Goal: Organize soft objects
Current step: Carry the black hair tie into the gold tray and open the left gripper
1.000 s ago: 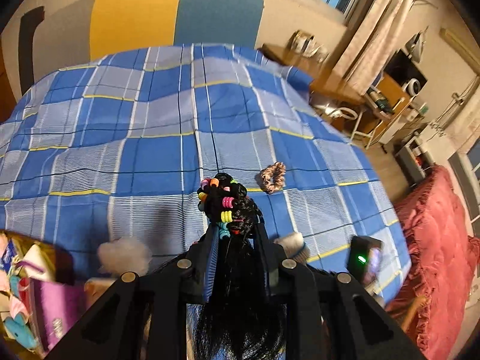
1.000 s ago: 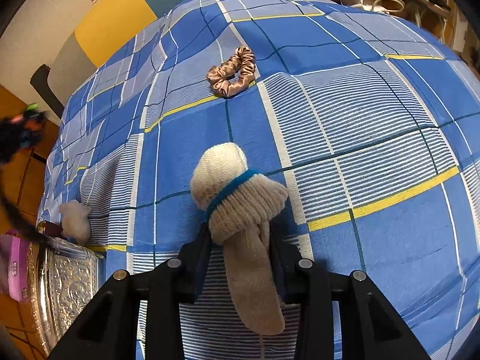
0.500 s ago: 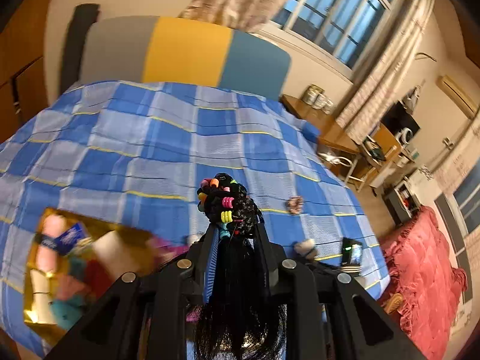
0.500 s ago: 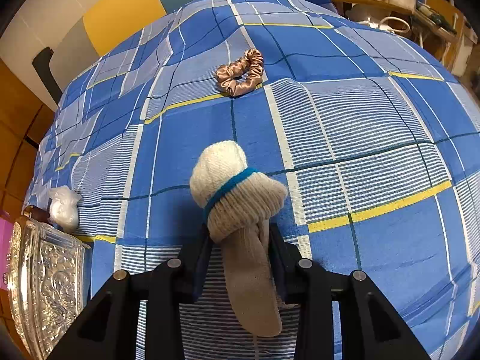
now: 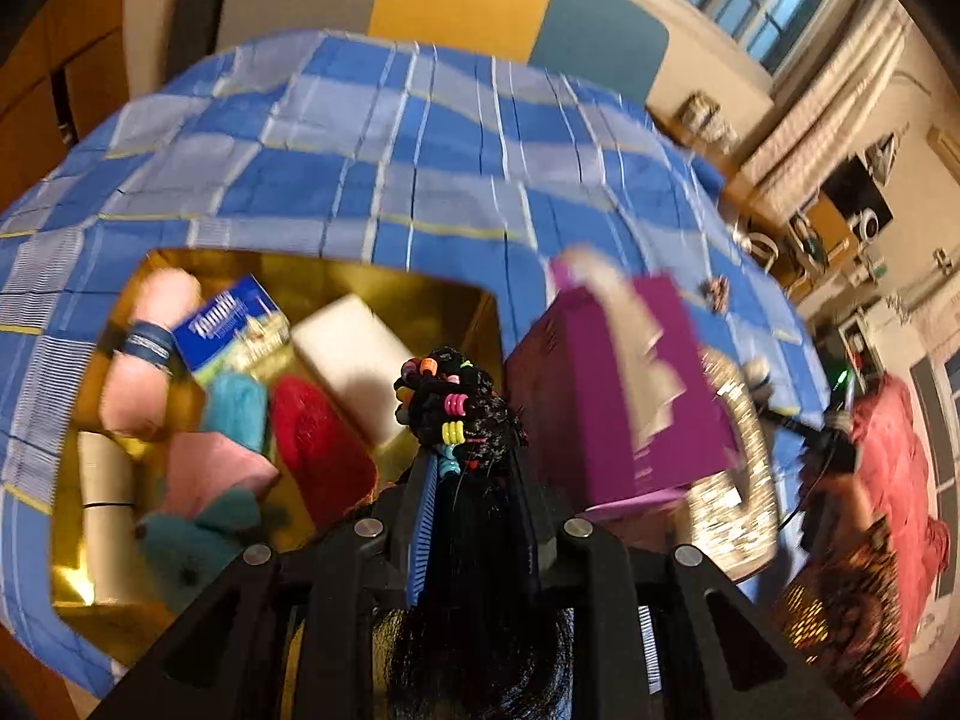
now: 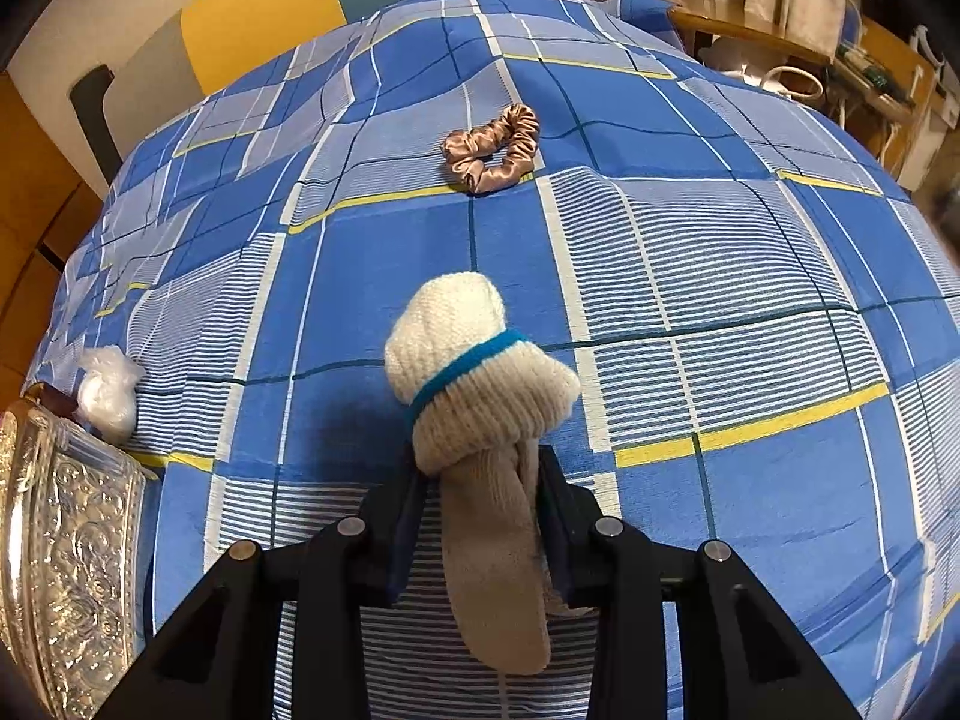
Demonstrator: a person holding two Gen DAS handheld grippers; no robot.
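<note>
Two hand-held grippers are each clamping a soft item over a bed covered in a blue plaid bedspread (image 6: 690, 276): the left hand-held gripper (image 5: 471, 480) is pinching a black hairpiece (image 5: 462, 414) strung with bright beads, its loose hair hanging back between the fingers, while the right hand-held gripper (image 6: 480, 498) is gripping a rolled cream sock (image 6: 474, 372) banded in blue, its tail drooping below the jaws. Beyond the left tool, a gold tray (image 5: 432, 294) is lying on the bedspread, already carrying a red plush piece (image 5: 312, 444), a teal plush toy (image 5: 186, 540), pink rolls, a white block and a blue tissue packet (image 5: 234, 330); a purple box (image 5: 624, 402) is sitting just right of it, blurred by motion. Beyond the right tool, a satin scrunchie (image 6: 495, 147) is lying well ahead on the bedspread, a small white plastic wad (image 6: 108, 387) is resting beside an embossed silver tray (image 6: 72, 558) at the left edge. The step in hand appears to be delivery: the hairpiece is hanging above the gold tray's near edge. The next move likely calls for lowering it over a bare patch of the gold tray and parting the fingers, with the sock to follow; the scrunchie and the wad are not yet collected.
</note>
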